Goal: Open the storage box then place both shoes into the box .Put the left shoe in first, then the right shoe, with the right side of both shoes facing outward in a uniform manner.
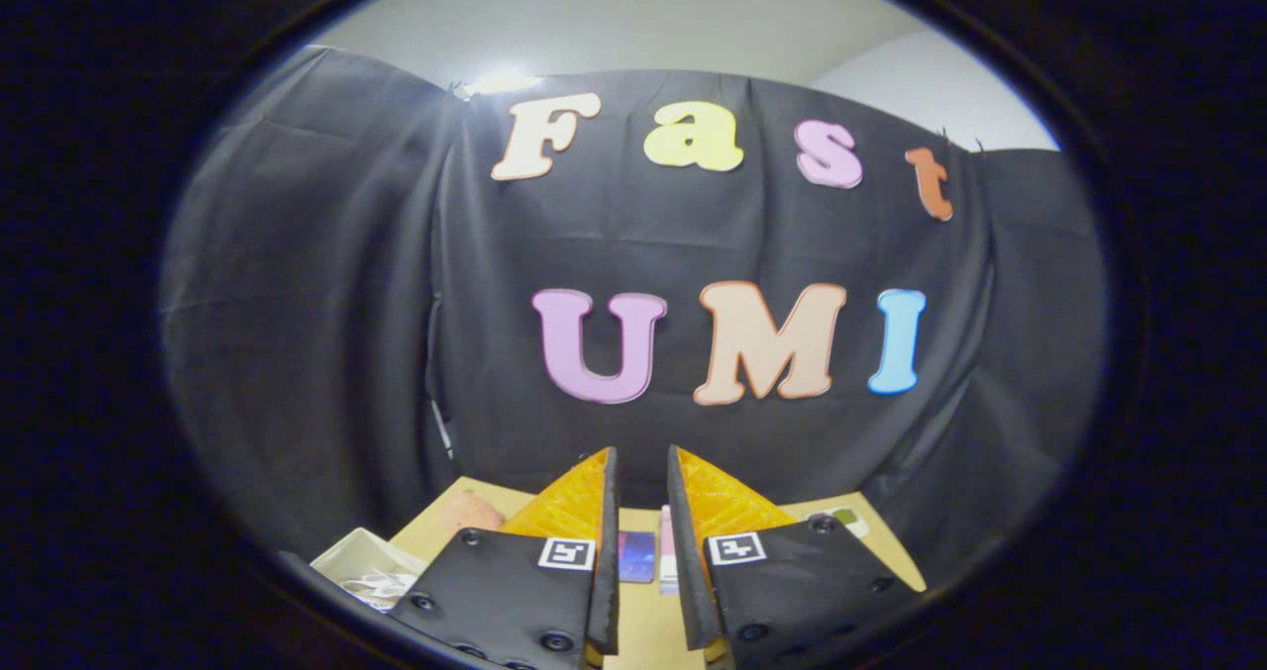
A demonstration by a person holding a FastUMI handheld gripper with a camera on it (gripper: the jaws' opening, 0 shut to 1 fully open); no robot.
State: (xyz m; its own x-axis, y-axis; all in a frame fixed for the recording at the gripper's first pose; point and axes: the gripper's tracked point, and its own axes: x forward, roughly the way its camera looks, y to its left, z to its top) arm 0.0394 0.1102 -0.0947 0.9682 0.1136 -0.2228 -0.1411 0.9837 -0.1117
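My gripper (643, 492) is held high and level, looking at the booth's black wall, with a strip of the wooden table (648, 621) below it. Its fingers stand a narrow gap apart with nothing between them. Left of the left finger, at the table's near corner, I see part of a white open container (358, 563) with pale, indistinct shapes inside. I cannot tell whether it is the storage box.
A small bluish-purple card (636, 555) and a pink-white flat item (668, 551) lie on the table beyond the fingers. A rounded peach-coloured object (465, 510) sits at the table's far left. A small white and green item (847, 520) lies far right.
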